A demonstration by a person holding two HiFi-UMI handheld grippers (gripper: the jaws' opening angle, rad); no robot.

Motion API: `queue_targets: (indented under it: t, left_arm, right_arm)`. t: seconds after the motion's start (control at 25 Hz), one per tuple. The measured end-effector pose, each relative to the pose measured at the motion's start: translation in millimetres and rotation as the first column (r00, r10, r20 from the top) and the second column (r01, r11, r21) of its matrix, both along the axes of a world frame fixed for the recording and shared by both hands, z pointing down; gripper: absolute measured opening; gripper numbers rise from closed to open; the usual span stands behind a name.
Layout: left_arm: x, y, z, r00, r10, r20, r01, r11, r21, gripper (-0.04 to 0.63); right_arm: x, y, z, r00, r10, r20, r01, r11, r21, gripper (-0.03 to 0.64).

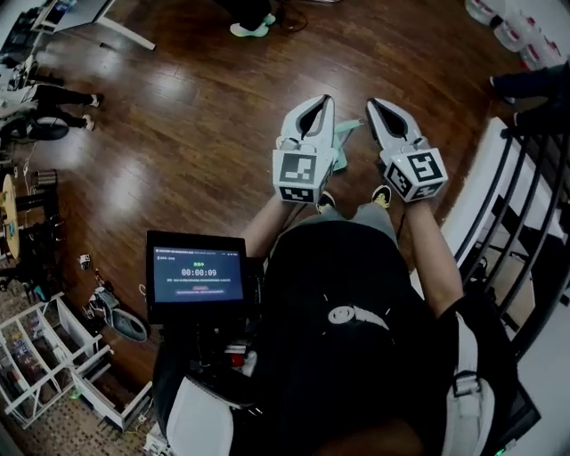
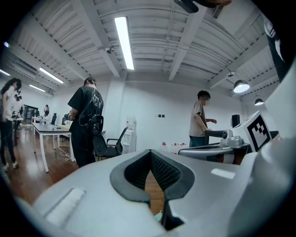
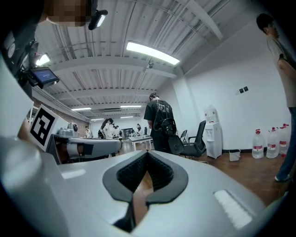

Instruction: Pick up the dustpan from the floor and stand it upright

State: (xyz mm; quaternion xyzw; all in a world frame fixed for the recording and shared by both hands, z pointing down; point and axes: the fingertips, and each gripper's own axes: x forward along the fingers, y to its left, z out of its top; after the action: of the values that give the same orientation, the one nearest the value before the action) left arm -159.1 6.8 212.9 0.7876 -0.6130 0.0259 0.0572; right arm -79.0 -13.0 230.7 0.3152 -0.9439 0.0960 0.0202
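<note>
Both grippers are held up side by side over the wooden floor [image 1: 205, 116], pointing about level. My left gripper [image 1: 326, 99] is shut, its dark pads meeting at the tip [image 2: 150, 152] with nothing between them. My right gripper [image 1: 371, 101] is also shut and empty [image 3: 147, 152]. The dustpan [image 1: 347, 135] is pale green and shows only as a small piece on the floor between and below the two grippers. A sliver of it also shows under the left jaws [image 2: 159, 215]. Most of it is hidden, and neither gripper holds it.
A black railing [image 1: 525, 205] runs along the right. Water bottles [image 1: 517, 27] stand at the far right. A person in black [image 2: 85, 125] stands beside a desk [image 2: 51, 132] and an office chair [image 2: 108, 146]. Another person [image 2: 201, 120] stands farther right. A white rack [image 1: 44, 356] is at lower left.
</note>
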Motion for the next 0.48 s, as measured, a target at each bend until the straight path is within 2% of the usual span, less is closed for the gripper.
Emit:
queue_targets:
  t: [0.48]
  left_arm:
    - [-13,-3,4,0.999,-0.041,0.017,0.041,0.999,0.017,0.020]
  right_arm:
    - [-23,-6,10,0.998,-0.033,-0.049,0.035,0.998,0.043,0.003]
